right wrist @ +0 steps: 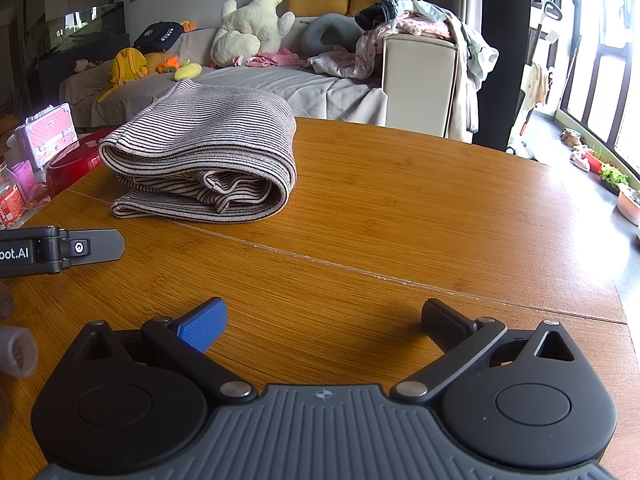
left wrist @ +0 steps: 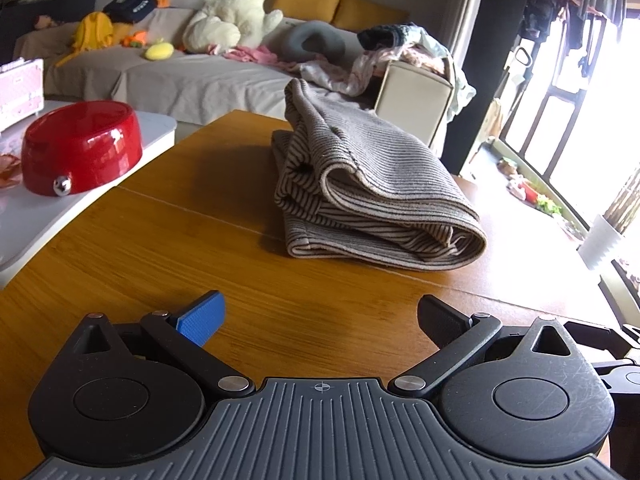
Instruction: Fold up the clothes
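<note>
Both are seen released and empty — the left hand-held gripper point(left wrist: 320, 320) and right hand-held gripper point(right wrist: 324, 322), low in frame over the wooden bench point(right wrist: 400, 208). The folded striped garment point(left wrist: 360, 184) is laid mid-frame on it, well apart — a red bowl point(left wrist: 80, 148) at left.

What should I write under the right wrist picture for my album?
Folded striped garment lies on the wooden table; the right tool hovers open.

Folded striped garment point(left wrist: 360, 188) beyond gaping left claw point(left wrist: 320, 320)
</note>
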Demonstrator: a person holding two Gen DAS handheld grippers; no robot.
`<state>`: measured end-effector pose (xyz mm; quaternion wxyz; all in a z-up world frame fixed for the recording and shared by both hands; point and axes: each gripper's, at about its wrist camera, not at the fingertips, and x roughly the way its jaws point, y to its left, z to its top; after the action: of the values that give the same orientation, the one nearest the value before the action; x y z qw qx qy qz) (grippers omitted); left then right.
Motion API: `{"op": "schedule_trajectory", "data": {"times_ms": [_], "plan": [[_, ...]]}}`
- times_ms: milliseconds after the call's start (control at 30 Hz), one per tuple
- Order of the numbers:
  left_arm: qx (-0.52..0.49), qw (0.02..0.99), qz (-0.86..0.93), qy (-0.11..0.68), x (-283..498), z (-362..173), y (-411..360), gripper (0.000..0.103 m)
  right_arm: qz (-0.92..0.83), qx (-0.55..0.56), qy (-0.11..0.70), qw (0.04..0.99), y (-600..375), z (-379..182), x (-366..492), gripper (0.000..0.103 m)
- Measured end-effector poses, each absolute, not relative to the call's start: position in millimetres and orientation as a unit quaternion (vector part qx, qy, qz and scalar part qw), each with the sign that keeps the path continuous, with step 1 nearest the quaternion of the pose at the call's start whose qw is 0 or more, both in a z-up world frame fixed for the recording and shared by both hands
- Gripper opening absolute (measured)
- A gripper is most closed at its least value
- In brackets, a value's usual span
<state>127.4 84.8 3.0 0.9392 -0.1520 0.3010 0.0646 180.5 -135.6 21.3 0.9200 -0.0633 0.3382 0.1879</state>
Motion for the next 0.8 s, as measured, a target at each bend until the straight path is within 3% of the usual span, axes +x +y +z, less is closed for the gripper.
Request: {"op": "schedule_trajectory", "data": {"times_ms": [800], "plan": [[-0.100, 0.937, 0.067, 0.329, 134, 4, 79, 0.103, 0.185, -0.062, 0.338, 0.921, -134, 21, 181, 0.103]]}}
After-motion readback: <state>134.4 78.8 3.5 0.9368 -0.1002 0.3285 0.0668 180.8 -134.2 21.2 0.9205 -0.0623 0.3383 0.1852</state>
